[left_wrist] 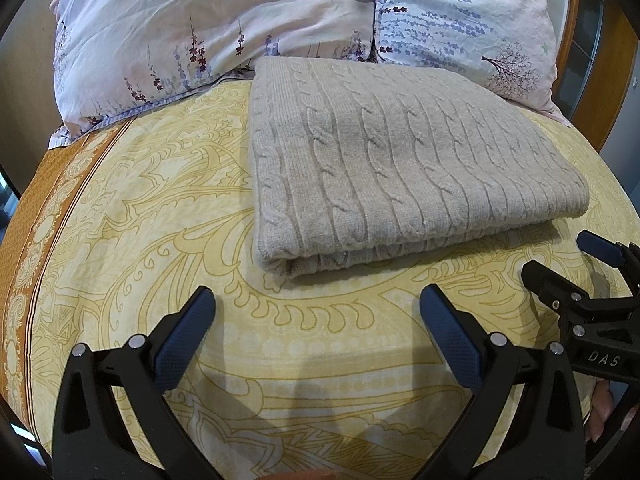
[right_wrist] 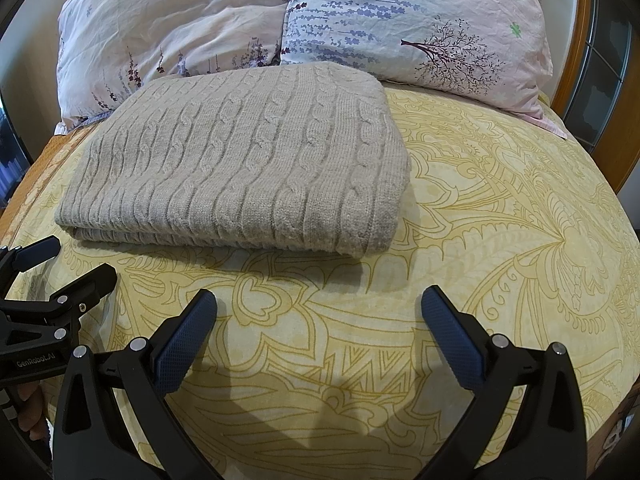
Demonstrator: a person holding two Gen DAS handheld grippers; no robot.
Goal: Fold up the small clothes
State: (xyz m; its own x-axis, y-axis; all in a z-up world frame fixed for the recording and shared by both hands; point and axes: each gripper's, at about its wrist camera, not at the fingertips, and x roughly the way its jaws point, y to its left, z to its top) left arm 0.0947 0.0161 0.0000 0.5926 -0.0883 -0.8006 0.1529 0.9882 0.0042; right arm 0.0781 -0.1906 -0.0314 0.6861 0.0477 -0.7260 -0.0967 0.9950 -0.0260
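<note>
A folded sweater (left_wrist: pixel 400 164) lies on the bedsheet (left_wrist: pixel 160 220). Just in front of the sweater, the left gripper (left_wrist: pixel 316 304) and right gripper (right_wrist: pixel 318 304) gape wide, holding nothing.

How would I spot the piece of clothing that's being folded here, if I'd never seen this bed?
Start at the two flowered pillows at the head of the bed. Just in front of them, on the yellow patterned bedspread, lies a beige cable-knit sweater, folded into a thick rectangle. It is the only knitted, plain-coloured thing there; everything around it is smooth printed cloth.
</note>
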